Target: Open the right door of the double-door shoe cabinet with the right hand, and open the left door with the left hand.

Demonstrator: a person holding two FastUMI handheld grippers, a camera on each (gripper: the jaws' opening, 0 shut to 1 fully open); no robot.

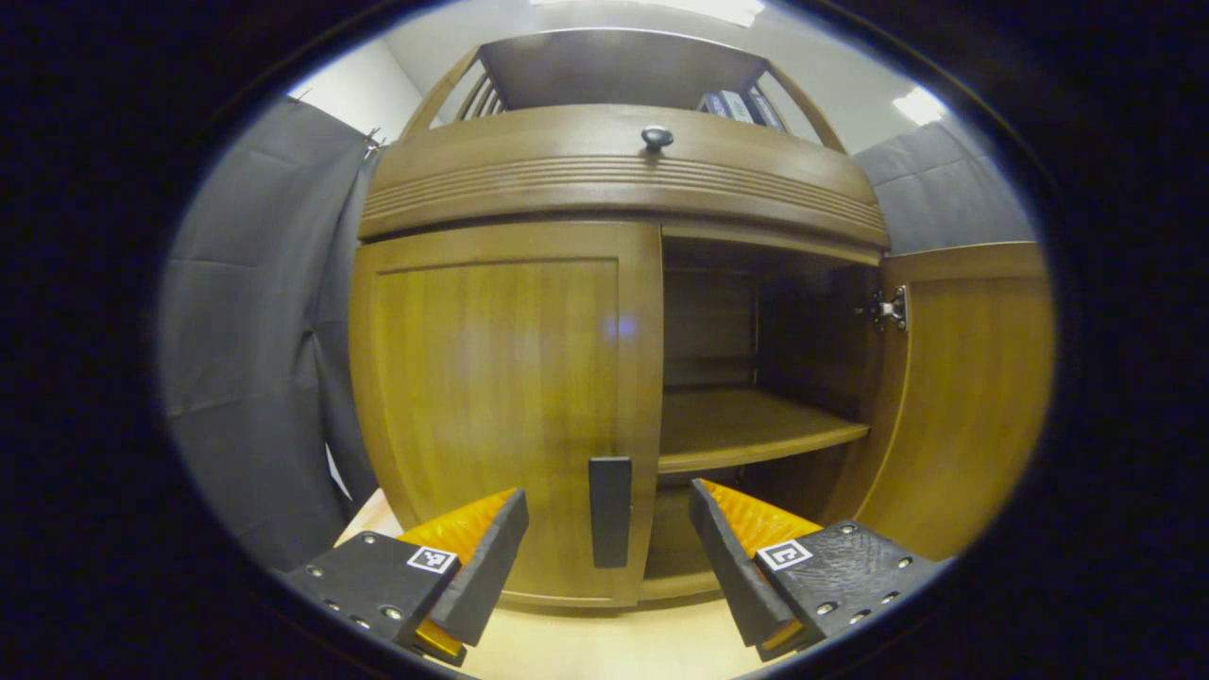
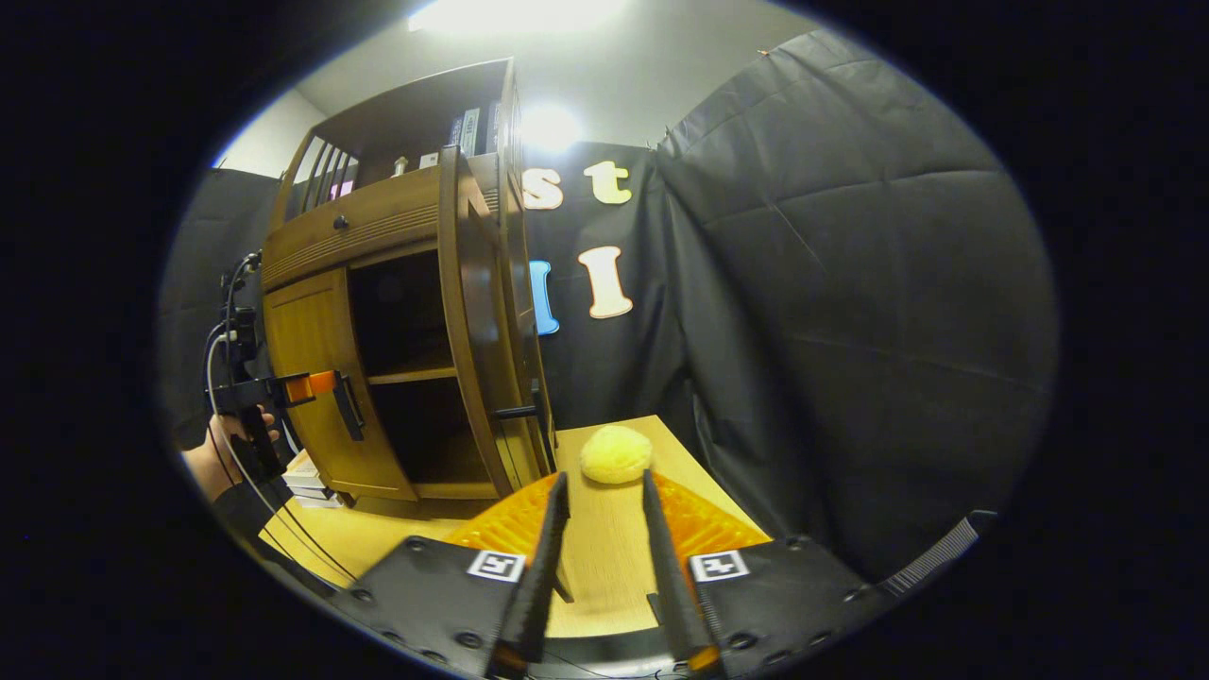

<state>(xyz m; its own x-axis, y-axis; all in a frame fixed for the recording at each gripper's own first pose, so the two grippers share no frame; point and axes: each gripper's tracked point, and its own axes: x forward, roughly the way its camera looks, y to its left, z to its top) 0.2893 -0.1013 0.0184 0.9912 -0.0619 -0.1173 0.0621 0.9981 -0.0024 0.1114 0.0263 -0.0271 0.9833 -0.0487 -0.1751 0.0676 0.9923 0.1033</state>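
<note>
One door left: right door (image 1: 963, 397) swung open, left door (image 1: 501, 406) closed | left gripper (image 1: 609, 548) fingers spread, straddling the door's handle (image 1: 610, 510), not clamped | right gripper (image 2: 600, 567) fingers near-closed, empty | advice: close squarely on handle, pull along the hinge arc.

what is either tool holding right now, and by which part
Nothing. The left tool is open, its fingers on either side of the left door's handle but not touching. The right tool holds nothing.

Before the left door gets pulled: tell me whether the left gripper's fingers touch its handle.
Apart. In the left gripper view the left gripper is open, and the handle of the shut left door stands between the fingers with door surface visible on both sides.
</note>
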